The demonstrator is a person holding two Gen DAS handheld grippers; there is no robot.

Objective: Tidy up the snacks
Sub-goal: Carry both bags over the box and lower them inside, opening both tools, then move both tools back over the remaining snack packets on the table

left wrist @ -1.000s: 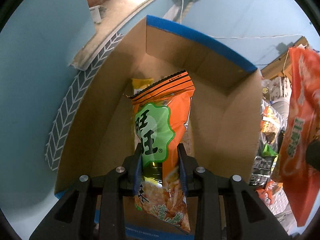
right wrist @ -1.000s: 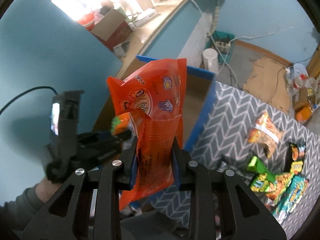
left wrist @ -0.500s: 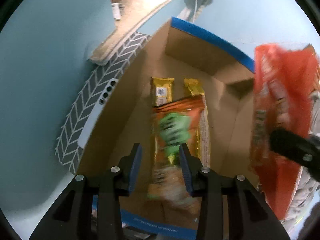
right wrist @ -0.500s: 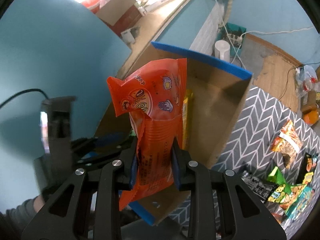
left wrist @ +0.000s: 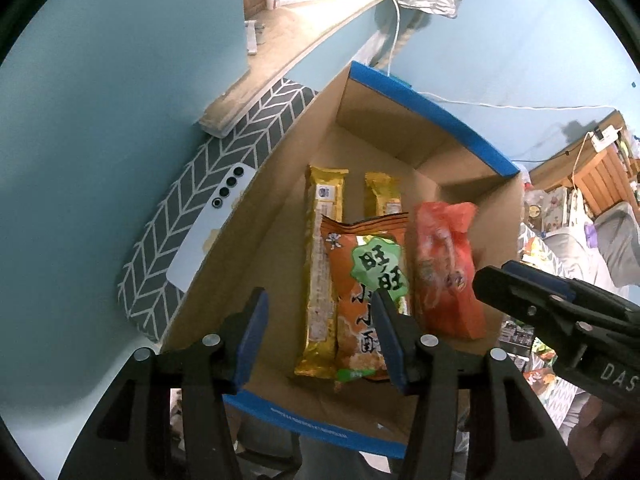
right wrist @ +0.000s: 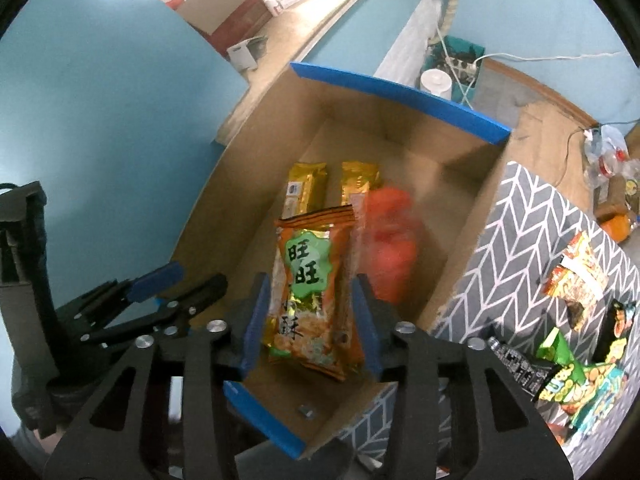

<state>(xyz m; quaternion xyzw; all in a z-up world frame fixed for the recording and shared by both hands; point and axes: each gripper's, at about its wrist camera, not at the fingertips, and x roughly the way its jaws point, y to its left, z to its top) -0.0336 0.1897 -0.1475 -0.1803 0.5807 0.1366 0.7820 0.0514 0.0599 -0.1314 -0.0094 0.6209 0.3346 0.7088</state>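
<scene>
From your left wrist, your left claw (left wrist: 320, 334) hangs spread and empty over the cardboard box (left wrist: 424, 102), where the orange pack (left wrist: 366, 300) and red pack (left wrist: 446, 272) lie beside two gold bars (left wrist: 322, 264).

From your right wrist, your right claw (right wrist: 307, 318) gapes empty; the red pack (right wrist: 390, 248) blurs inside the box (right wrist: 396, 92).

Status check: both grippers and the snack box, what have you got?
Left gripper open, empty. Right gripper open, empty. Orange packet and red packet in the box with two gold bars. Nothing blocking.
</scene>
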